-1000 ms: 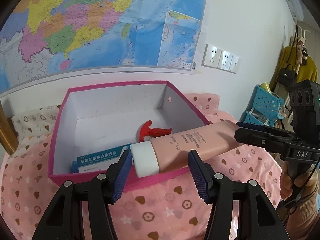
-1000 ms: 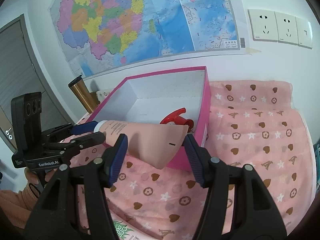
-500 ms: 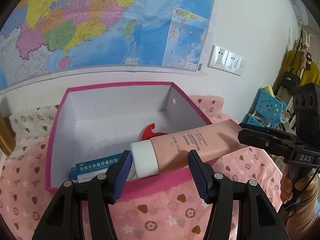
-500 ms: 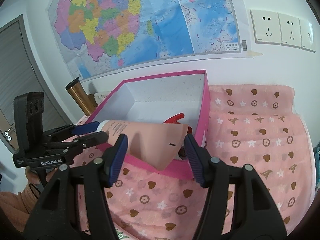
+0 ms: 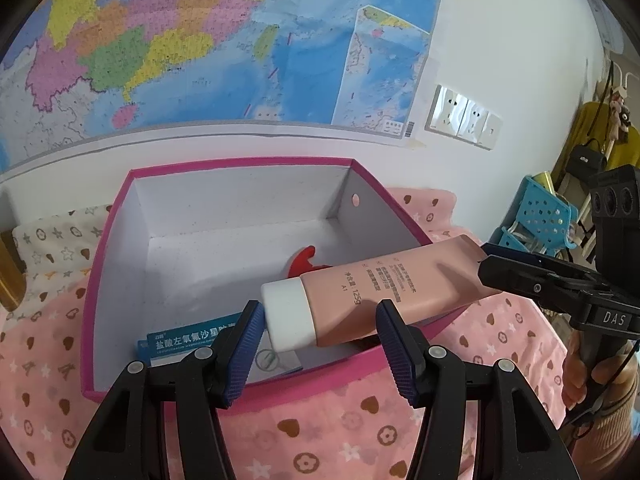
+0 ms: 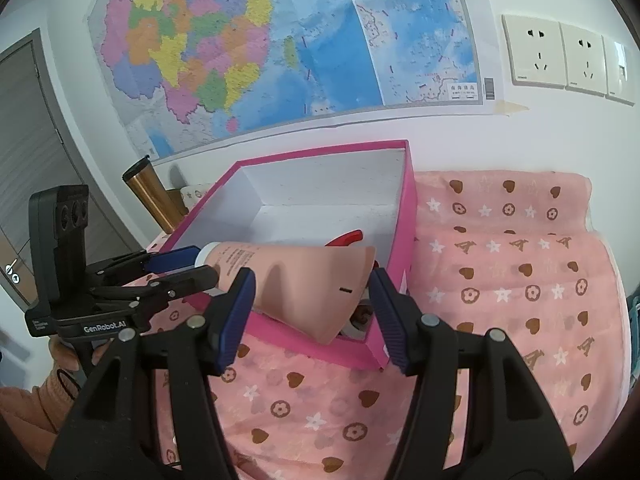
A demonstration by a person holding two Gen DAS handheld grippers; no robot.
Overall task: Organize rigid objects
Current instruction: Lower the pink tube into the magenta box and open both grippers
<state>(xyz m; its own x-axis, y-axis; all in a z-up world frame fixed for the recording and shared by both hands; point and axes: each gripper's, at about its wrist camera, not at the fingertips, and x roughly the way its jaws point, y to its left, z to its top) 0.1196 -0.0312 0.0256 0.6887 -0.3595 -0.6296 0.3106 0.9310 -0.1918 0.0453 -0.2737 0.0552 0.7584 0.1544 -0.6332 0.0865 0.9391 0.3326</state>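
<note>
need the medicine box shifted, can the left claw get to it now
Probably not yet: the left claw is open and aimed at the blue medicine box, but the pink tube, gripped by the right claw, lies between its fingers, over that box.

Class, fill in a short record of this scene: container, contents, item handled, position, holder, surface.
Container: pink box
Contents: red trigger sprayer, blue medicine carton
Item: pink tube, white cap
Position: tilted over the box's right rim, cap end inside
Holder: right gripper at crimped end; left gripper jaws flank the cap, contact unclear
Surface: pink patterned cloth
</note>
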